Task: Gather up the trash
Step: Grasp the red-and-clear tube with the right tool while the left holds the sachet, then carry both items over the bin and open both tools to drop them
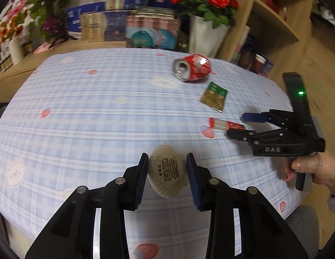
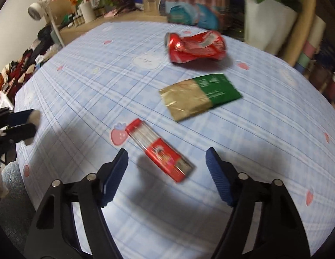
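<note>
Trash scattered on a blue checked tabletop point(image 1: 85, 112), one piece already gripped.
Left wrist view: the left claw point(image 1: 167, 173) is clenched on a round beige paper cup point(image 1: 167, 174) above the cloth, the crushed red can point(image 1: 192, 67) and green-gold packet point(image 1: 214, 96) lying beyond it. Right wrist view: the right claw point(image 2: 166, 172) hangs released over a red-and-clear wrapper point(image 2: 158, 150), pads clear of it on both sides.

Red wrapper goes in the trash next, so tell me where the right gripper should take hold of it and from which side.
Grip the red and clear wrapper across its narrow width near the middle, coming down from above. It lies flat on the checked tablecloth, long and slim, running diagonally between the open right gripper fingers, so the pads would probably best close on its two long edges.
</note>
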The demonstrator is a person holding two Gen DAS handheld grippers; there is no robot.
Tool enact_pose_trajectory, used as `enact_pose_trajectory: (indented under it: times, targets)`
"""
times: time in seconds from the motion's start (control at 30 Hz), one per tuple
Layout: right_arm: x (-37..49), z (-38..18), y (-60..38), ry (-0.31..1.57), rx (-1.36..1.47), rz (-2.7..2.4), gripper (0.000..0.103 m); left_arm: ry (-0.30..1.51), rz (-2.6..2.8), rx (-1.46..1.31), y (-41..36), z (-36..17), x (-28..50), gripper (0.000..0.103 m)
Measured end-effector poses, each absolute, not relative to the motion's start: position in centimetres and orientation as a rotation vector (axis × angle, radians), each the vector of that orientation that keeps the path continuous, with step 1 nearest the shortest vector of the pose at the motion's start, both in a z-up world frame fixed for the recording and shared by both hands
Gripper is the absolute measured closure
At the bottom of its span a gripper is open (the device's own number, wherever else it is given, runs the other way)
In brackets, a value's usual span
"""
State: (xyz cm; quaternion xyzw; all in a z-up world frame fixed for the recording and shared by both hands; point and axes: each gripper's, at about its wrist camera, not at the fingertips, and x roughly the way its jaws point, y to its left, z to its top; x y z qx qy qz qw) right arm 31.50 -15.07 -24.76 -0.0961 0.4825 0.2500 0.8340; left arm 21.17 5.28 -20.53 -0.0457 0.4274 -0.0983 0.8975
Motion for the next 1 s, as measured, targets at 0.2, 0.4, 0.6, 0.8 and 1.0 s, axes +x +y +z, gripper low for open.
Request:
enact_pose_trajectory:
  times: [0.2, 0.4, 0.6, 0.8, 1.0]
  targets:
    - [31.6, -25.0, -14.3, 1.047, -0.200, 0.526, 0.055, 0.866, -0.187, -0.138, 7.1, -19.9, 19.9, 0.068]
    - [29.9, -24.7, -15.3, 1.065, -0.209, 0.527, 0.077, 0.857, -0.203, -0.160, 7.1, -19.7, 18.4, 0.068]
    - [27.0, -23.6, -17.6, 0.997, -0.118, 0.493, 0.077, 0.852, -0.230, -0.163, 6.3, -19.4, 16.8, 0.068]
    - [23.3, -21.7, -19.6, 0.930, -0.007, 0.493, 0.077, 0.843, -0.263, -0.174, 5.6, -18.5, 14.9, 0.068]
    - [18.6, -19.7, -20.7, 0.839, 0.070, 0.505, 0.077, 0.841, -0.300, -0.193, 4.5, -17.6, 12.4, 0.068]
